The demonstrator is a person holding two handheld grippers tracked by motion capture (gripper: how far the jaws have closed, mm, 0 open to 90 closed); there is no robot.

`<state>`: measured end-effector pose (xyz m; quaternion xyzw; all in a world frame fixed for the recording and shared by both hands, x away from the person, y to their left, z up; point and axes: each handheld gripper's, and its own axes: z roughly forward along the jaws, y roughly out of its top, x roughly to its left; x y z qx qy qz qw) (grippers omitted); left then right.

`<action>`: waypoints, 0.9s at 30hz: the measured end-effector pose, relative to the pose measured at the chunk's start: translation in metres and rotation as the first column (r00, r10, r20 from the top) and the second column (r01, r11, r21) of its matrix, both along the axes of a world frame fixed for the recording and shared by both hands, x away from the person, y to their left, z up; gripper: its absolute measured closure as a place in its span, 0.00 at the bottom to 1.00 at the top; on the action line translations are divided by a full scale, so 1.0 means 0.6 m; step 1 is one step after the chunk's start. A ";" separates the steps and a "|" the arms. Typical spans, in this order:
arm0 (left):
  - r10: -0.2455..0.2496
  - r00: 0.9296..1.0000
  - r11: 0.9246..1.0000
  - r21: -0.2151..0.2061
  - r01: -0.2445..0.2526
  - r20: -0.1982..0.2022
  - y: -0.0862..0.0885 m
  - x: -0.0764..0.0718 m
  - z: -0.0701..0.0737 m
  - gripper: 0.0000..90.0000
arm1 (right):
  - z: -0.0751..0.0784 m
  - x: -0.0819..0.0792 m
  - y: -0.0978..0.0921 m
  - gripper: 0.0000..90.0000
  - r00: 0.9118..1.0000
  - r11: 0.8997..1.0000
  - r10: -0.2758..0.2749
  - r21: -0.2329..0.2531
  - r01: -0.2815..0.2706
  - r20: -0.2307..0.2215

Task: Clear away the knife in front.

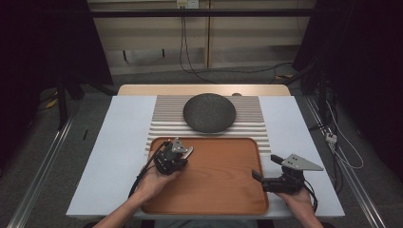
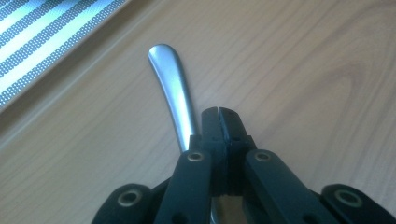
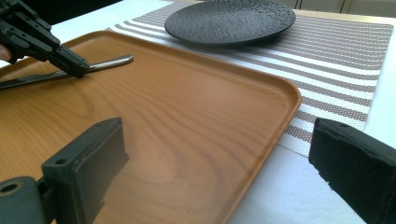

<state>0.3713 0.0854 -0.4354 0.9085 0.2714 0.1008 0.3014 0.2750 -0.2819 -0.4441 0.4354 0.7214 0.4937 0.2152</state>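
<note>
Near the far left corner of the wooden tray [image 1: 223, 190], a metal utensil [image 2: 173, 95] lies flat. Our left gripper [image 1: 175, 154] is right by it, jaws pressed together beside its handle. Its long side points along them. Our right gripper [image 1: 268, 171], jaws apart, waits at the right edge.

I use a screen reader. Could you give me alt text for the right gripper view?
Open tongs frame a wooden tray; across it, the other tongs touch a metal handle. A dark plate sits on a striped mat behind.
</note>
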 end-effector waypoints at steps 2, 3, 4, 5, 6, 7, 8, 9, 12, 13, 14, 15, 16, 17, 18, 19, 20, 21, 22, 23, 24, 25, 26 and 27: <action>0.006 1.000 1.000 -0.002 -0.006 0.001 0.002 0.002 0.000 1.00 | 0.000 0.000 0.000 0.04 1.000 1.000 0.002 -0.002 -0.002 0.000; 0.010 1.000 1.000 0.001 -0.010 0.000 0.003 0.002 0.000 1.00 | 0.000 0.000 -0.001 0.04 1.000 1.000 0.000 0.000 0.000 0.000; 0.012 1.000 1.000 0.000 -0.012 -0.005 0.004 0.003 0.000 1.00 | 0.000 -0.001 -0.001 0.04 1.000 1.000 -0.003 0.002 0.003 0.000; 0.020 1.000 1.000 0.005 -0.020 -0.003 0.005 0.004 0.001 1.00 | 0.000 -0.001 -0.001 0.04 1.000 1.000 -0.004 0.002 0.004 0.000; 0.020 1.000 1.000 -0.003 -0.020 -0.012 0.007 0.005 0.000 1.00 | 0.000 -0.001 -0.002 0.04 1.000 1.000 -0.004 0.003 0.004 0.000; 0.020 1.000 1.000 -0.003 -0.020 -0.014 0.008 0.006 0.001 1.00 | 0.000 -0.001 -0.002 0.04 1.000 1.000 -0.004 0.004 0.004 -0.001; 0.024 1.000 1.000 0.001 -0.024 -0.012 0.009 0.006 0.001 1.00 | 0.000 0.000 -0.002 0.04 1.000 1.000 -0.004 0.004 0.004 0.000; 0.031 0.999 0.999 0.008 -0.031 -0.009 0.010 0.006 0.002 1.00 | 0.000 0.000 -0.002 0.04 1.000 1.000 -0.004 0.004 0.004 -0.001; 0.034 0.999 0.999 0.002 -0.034 -0.019 0.013 0.007 0.002 1.00 | 0.000 0.000 -0.001 0.04 1.000 1.000 -0.001 -0.001 0.001 -0.001; 0.037 0.999 0.999 0.004 -0.037 -0.020 0.014 0.008 0.002 1.00 | 0.000 0.000 -0.001 0.04 1.000 1.000 0.000 -0.001 0.000 -0.001; 0.041 0.999 0.999 0.007 -0.041 -0.019 0.015 0.008 0.002 1.00 | 0.000 0.000 -0.001 0.04 1.000 1.000 -0.003 0.002 0.003 -0.001; 0.044 0.999 0.999 0.008 -0.044 -0.017 0.015 0.008 0.002 1.00 | 0.000 0.000 -0.001 0.04 1.000 1.000 -0.003 0.002 0.003 0.000; 0.048 0.999 0.999 0.006 -0.048 -0.018 0.016 0.009 0.002 1.00 | 0.000 -0.001 -0.001 0.04 1.000 1.000 -0.004 0.002 0.004 0.000; 0.050 0.999 0.999 0.007 -0.050 -0.018 0.017 0.010 0.002 1.00 | 0.000 -0.001 -0.002 0.04 1.000 1.000 -0.004 0.001 0.004 0.001; 0.057 0.998 0.998 0.009 -0.057 -0.017 0.018 0.010 0.002 1.00 | 0.000 -0.001 -0.002 0.04 1.000 1.000 -0.003 0.001 0.003 0.001; 0.065 0.998 0.998 0.014 -0.065 -0.014 0.019 0.010 0.002 1.00 | 0.000 -0.001 -0.002 0.04 1.000 1.000 -0.003 0.002 0.003 0.000; 0.073 0.997 0.997 0.016 -0.073 -0.013 0.019 0.010 0.002 1.00 | 0.000 -0.001 -0.002 0.04 1.000 1.000 -0.003 0.002 0.003 0.000; 0.080 0.997 0.997 0.022 -0.080 -0.010 0.019 0.010 0.003 1.00 | 0.000 -0.001 -0.002 0.04 1.000 1.000 -0.004 0.002 0.004 0.000; 0.085 0.996 0.996 0.018 -0.085 -0.012 0.019 0.010 0.003 1.00 | 0.001 -0.001 -0.002 0.04 1.000 1.000 -0.004 0.003 0.004 0.000; 0.085 0.996 0.996 0.020 -0.085 -0.016 0.020 0.011 0.003 1.00 | 0.000 -0.001 -0.002 0.04 1.000 1.000 -0.003 0.002 0.003 0.001; 0.088 0.996 0.996 0.021 -0.088 -0.017 0.021 0.011 0.003 1.00 | 0.000 -0.001 -0.002 0.04 1.000 1.000 -0.003 0.001 0.003 0.000; 0.090 0.996 0.996 0.021 -0.090 -0.018 0.022 0.011 0.003 1.00 | 0.000 -0.001 -0.001 0.04 1.000 1.000 -0.003 0.002 0.003 0.000; 0.088 0.996 0.996 0.020 -0.088 -0.020 0.024 0.012 0.003 1.00 | 0.000 -0.001 -0.001 0.04 1.000 1.000 -0.002 0.003 0.002 0.001; 0.093 0.996 0.995 0.025 -0.092 -0.017 0.025 0.013 0.003 1.00 | 0.001 -0.001 -0.001 0.04 1.000 1.000 -0.002 0.001 0.002 0.000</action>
